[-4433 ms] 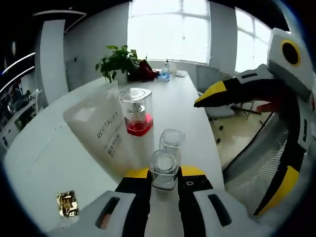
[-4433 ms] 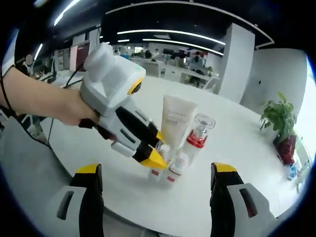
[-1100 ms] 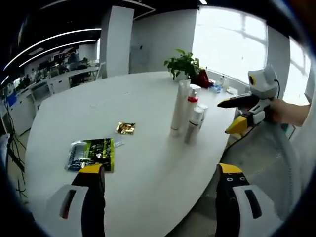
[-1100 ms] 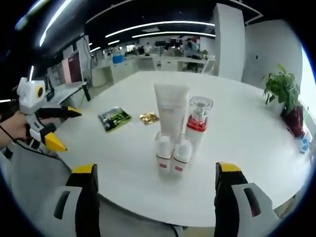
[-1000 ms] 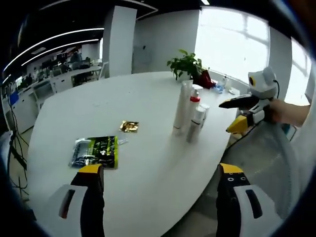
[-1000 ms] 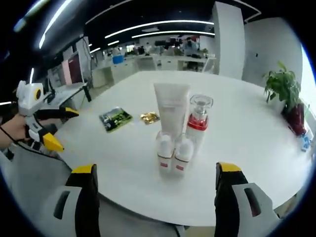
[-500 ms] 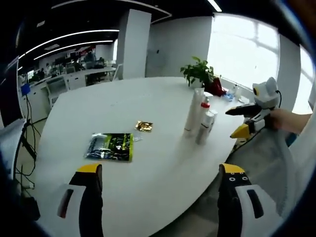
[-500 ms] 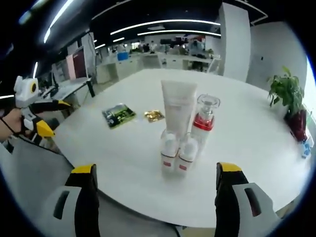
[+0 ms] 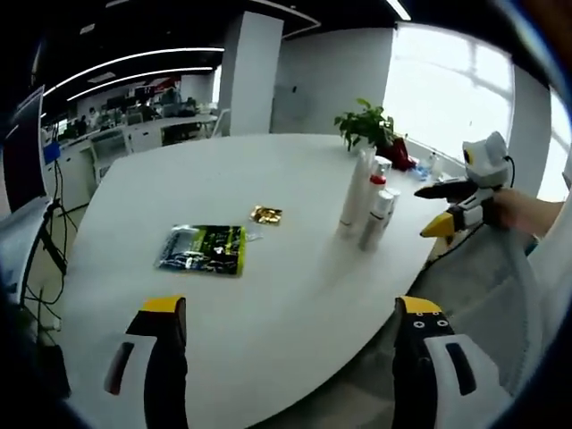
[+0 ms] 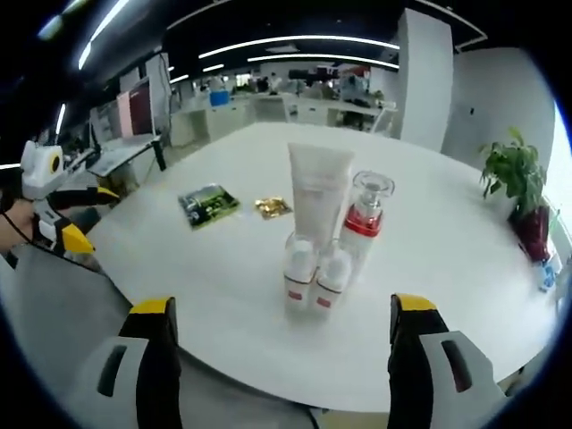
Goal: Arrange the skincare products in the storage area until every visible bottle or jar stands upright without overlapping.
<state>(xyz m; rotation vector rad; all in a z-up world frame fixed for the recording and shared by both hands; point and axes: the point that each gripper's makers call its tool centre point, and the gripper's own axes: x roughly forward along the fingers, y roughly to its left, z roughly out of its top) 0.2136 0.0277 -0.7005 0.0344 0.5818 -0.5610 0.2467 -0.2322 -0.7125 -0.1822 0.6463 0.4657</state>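
Observation:
On a round white table (image 10: 429, 295) stand skincare products in a tight group, all upright: a tall white tube (image 10: 315, 201), a red-collared pump bottle with a clear cap (image 10: 363, 225), and two small white bottles (image 10: 298, 276) (image 10: 331, 278) in front. In the left gripper view the same group (image 9: 368, 204) stands near the table's right edge. My right gripper (image 10: 279, 353) is open, held back from the table edge. My left gripper (image 9: 284, 353) is open too, well away from the products. Each gripper appears in the other's view, my right gripper (image 9: 444, 207) and my left gripper (image 10: 85, 219), both open.
A green-and-black sachet (image 9: 204, 249) and a small gold packet (image 9: 265, 214) lie flat on the table, left of the products. A potted plant (image 10: 512, 170) stands at the far edge. Office desks and a pillar fill the background.
Both hand-held views have backed off from the table. At the earliest frames the left gripper was shut on a small bottle beside the group; it has since let go and drawn away.

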